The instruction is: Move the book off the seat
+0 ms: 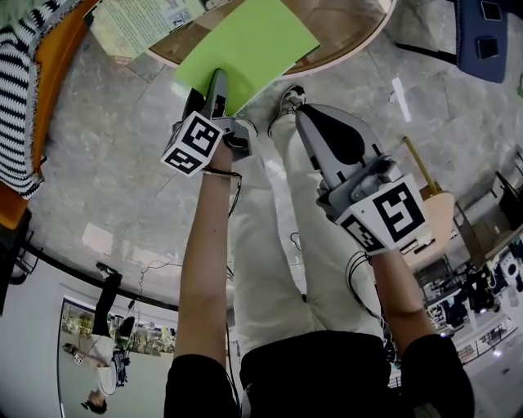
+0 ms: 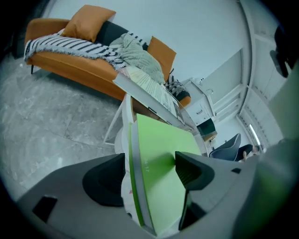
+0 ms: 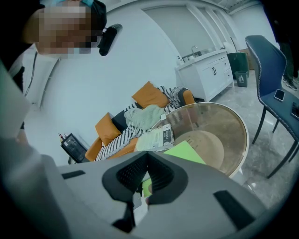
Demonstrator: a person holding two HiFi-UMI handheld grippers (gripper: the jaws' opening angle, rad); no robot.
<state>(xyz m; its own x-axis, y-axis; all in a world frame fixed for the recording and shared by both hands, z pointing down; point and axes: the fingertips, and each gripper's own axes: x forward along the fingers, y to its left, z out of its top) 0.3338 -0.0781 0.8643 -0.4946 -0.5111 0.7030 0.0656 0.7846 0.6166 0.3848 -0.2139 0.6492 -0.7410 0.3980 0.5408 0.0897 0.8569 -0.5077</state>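
Tongs in my left hand (image 1: pixel 214 86) stand wide on either side of the green book (image 1: pixel 245 49), which lies on the round glass table (image 1: pixel 359 45) with its near end jutting past the rim. My right tongs (image 1: pixel 309 122) are closed on nothing, above my legs. A printed leaflet (image 1: pixel 139 24) lies beside the book, and an orange sofa (image 2: pixel 70 60) stands beyond.
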